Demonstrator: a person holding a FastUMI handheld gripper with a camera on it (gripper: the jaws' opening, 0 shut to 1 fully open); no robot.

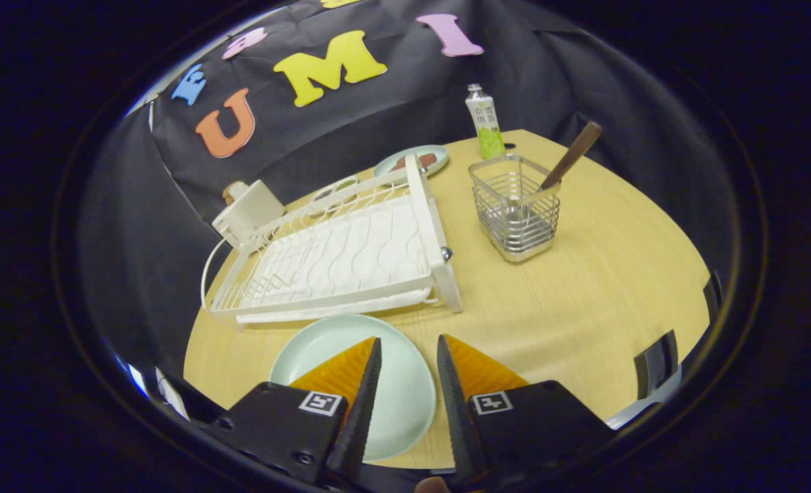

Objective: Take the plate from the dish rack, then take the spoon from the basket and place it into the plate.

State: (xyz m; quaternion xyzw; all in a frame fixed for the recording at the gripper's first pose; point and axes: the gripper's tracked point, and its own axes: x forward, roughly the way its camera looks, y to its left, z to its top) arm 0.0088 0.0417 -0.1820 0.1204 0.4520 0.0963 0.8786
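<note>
Your gripper [407, 346]: fingers spread apart, pinching nothing, hovering low over the near part of the table [583, 308].

Plate [398, 390]: pale green, flat on the table directly under your fingers, its surface visible in the gap between them and partly covered by the left finger.

Dish rack [344, 257]: white, just beyond the plate, no dishes in it.

Basket [515, 209]: wire, square, standing to the right of the rack and beyond your fingers.

Spoon [570, 156]: upright in the basket, brown handle leaning out over the far right corner.

Tube [485, 122]: green and white, standing behind the basket.

Second plate [412, 161]: behind the rack's far end, near the tube.
</note>
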